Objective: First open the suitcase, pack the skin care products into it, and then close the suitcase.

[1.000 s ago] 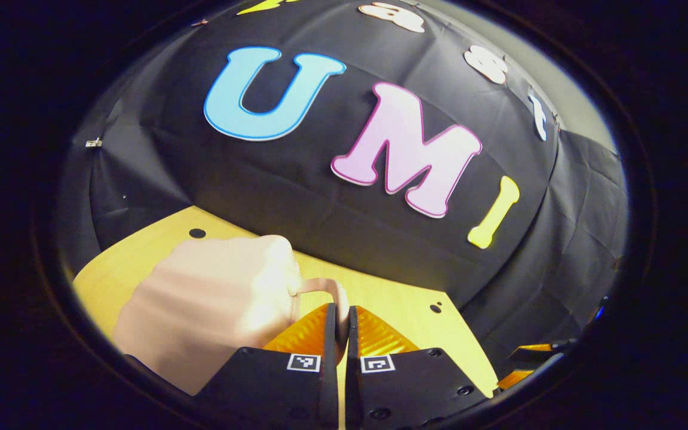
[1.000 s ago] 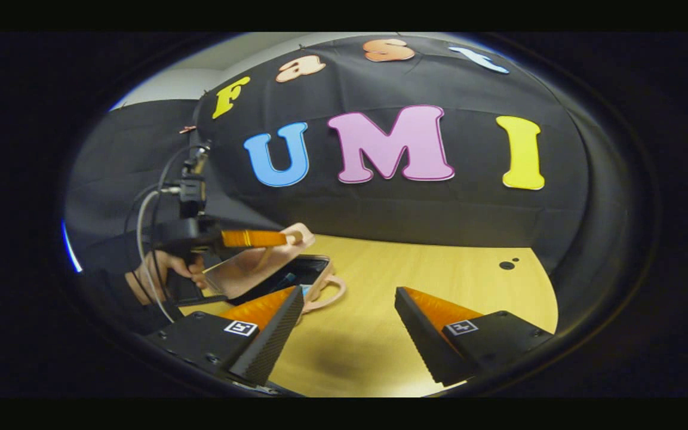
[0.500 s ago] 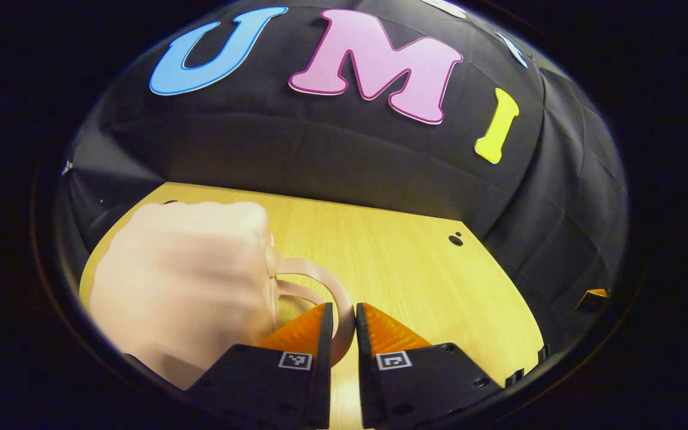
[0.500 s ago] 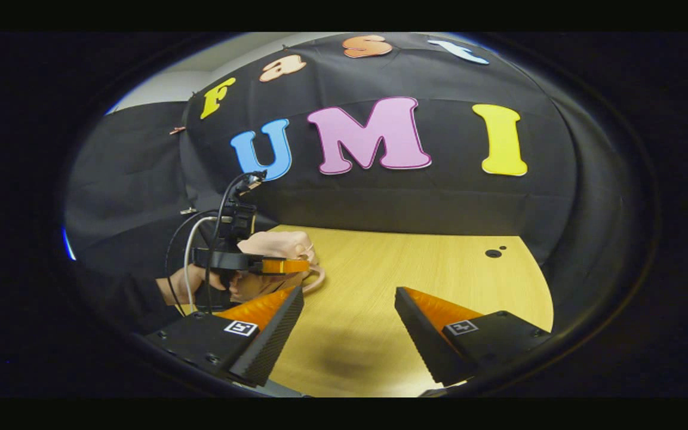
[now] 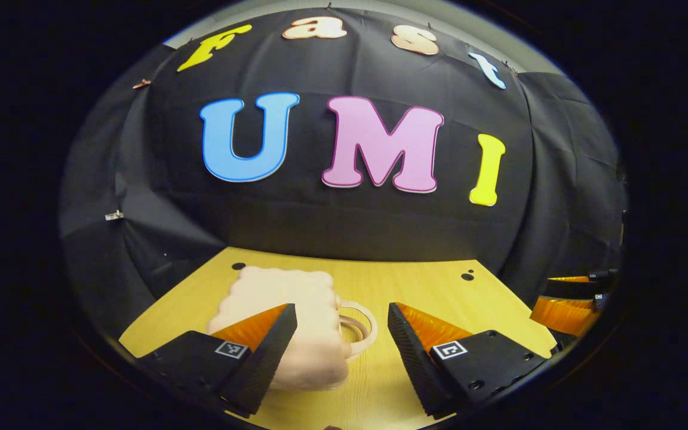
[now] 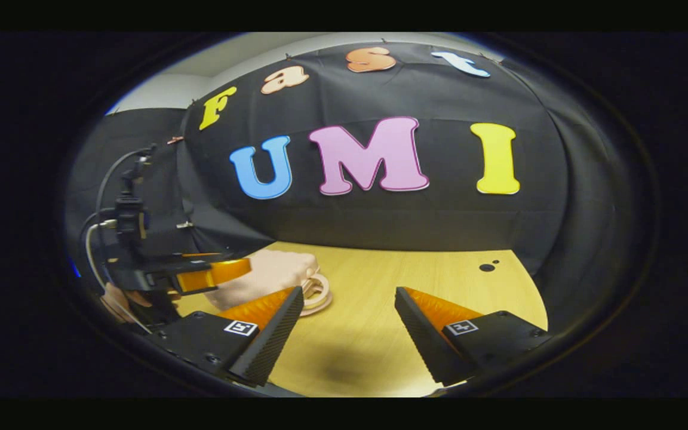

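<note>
The suitcase [image 5: 287, 322] is found closed flat on the tabletop [image 5: 427, 286], handles at 3 o'clock; both tongs [image 5: 341, 334] [image 6: 349, 325] are released, suggesting completion.

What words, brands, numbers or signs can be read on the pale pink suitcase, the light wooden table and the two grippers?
Pale pink suitcase: no text to read.
Light wooden table: no text.
Left gripper: square black-and-white code tags, patterns only, no words.
Right gripper: the same kind of code tags, no words.
</note>
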`<state>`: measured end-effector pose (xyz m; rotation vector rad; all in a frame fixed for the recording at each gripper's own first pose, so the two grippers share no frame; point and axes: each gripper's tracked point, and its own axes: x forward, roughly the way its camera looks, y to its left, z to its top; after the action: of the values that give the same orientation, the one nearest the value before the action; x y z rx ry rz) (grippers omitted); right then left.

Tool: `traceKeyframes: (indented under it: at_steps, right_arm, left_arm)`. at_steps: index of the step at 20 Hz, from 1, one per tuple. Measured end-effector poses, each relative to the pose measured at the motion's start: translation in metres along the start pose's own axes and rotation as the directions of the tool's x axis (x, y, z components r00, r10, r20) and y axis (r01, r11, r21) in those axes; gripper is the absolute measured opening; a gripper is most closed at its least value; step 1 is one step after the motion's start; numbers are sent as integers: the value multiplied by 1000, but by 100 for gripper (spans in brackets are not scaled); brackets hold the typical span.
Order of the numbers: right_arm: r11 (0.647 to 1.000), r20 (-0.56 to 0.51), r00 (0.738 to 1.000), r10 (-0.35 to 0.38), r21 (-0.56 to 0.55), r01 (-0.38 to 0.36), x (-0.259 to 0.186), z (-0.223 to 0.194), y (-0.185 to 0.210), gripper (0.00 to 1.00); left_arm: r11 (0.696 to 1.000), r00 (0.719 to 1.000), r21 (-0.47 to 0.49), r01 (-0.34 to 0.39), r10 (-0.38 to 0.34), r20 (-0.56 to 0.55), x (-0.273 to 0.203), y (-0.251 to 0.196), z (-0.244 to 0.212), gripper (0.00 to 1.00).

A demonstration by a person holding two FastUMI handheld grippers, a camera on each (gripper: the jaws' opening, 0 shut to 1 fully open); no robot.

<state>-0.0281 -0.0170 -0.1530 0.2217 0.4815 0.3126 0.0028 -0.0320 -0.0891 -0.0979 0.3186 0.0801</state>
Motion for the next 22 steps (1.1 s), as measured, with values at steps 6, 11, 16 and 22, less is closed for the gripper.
traceKeyframes:
  at_steps: [6, 11, 16, 22]
  right_arm:
    - [992, 140, 988, -67, -93, 81, -32, 44, 15, 98]
    - [991, 175, 982, -75, -98, 93, -51, 50, 27, 97]
    - [992, 155, 987, -52, -108, 69, -51, 38, 34, 98]
    - [992, 175, 983, -47, -110, 67, -47, 50, 40, 97]
  left_arm:
    - [998, 996, -59, 27, -21, 91, -72, 15, 43, 96]
    - [998, 984, 19, 53, -55, 167, -110, 3, 55, 96]
    - [998, 980, -8, 56, -54, 193, -124, -17, 51, 96]
    - [999, 975, 29, 44, -49, 216, -132, -18, 59, 96]
